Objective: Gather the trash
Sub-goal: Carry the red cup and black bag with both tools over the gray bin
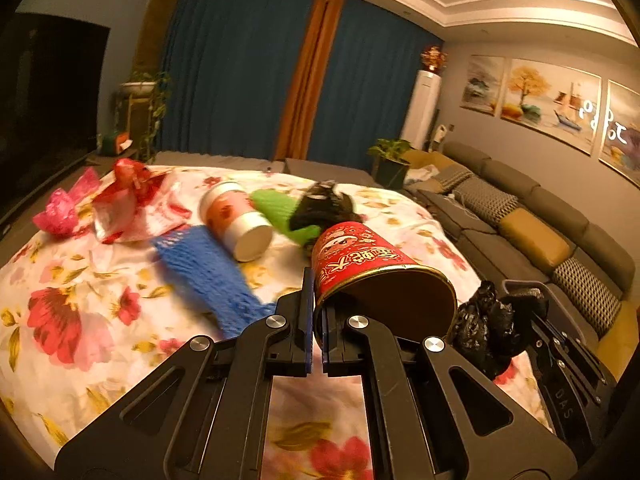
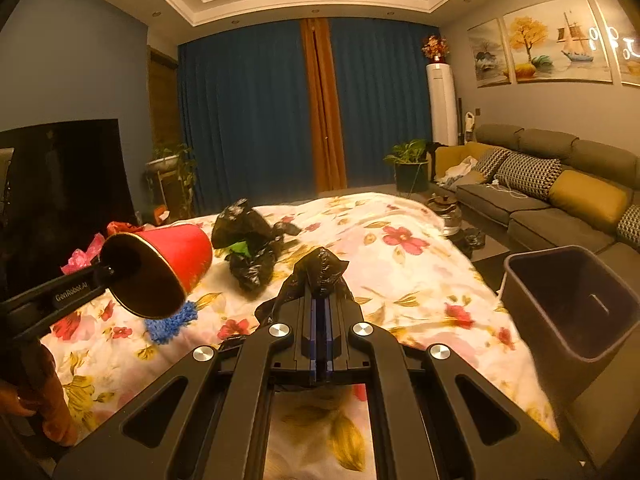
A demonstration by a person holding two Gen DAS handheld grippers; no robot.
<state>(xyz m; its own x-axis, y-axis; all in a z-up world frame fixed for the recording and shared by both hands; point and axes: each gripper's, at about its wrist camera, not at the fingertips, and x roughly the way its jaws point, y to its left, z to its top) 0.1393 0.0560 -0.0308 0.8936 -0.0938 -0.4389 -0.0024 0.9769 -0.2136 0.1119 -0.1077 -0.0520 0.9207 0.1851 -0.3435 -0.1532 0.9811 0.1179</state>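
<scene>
My left gripper (image 1: 316, 312) is shut on the rim of a red paper cup (image 1: 368, 264) and holds it tilted above the floral tablecloth (image 1: 80, 320); the cup also shows in the right wrist view (image 2: 168, 260). My right gripper (image 2: 320, 304) is shut on a crumpled black plastic bag (image 2: 320, 268), lifted above the cloth; the bag also shows in the left wrist view (image 1: 488, 328). A dark trash bin (image 2: 568, 304) stands open at the table's right edge. More trash lies on the cloth: a blue foam net (image 1: 208, 276), a white cup (image 1: 236, 220), a green net (image 1: 284, 212), red wrappers (image 1: 132, 196).
Another black bag (image 2: 248, 244) lies mid-table with a green scrap in it. A pink wrapper (image 1: 60, 208) lies at the far left. A grey sofa (image 2: 560, 196) runs along the right wall. A dark TV (image 2: 60, 184) stands at left. Blue curtains (image 2: 248, 120) hang behind.
</scene>
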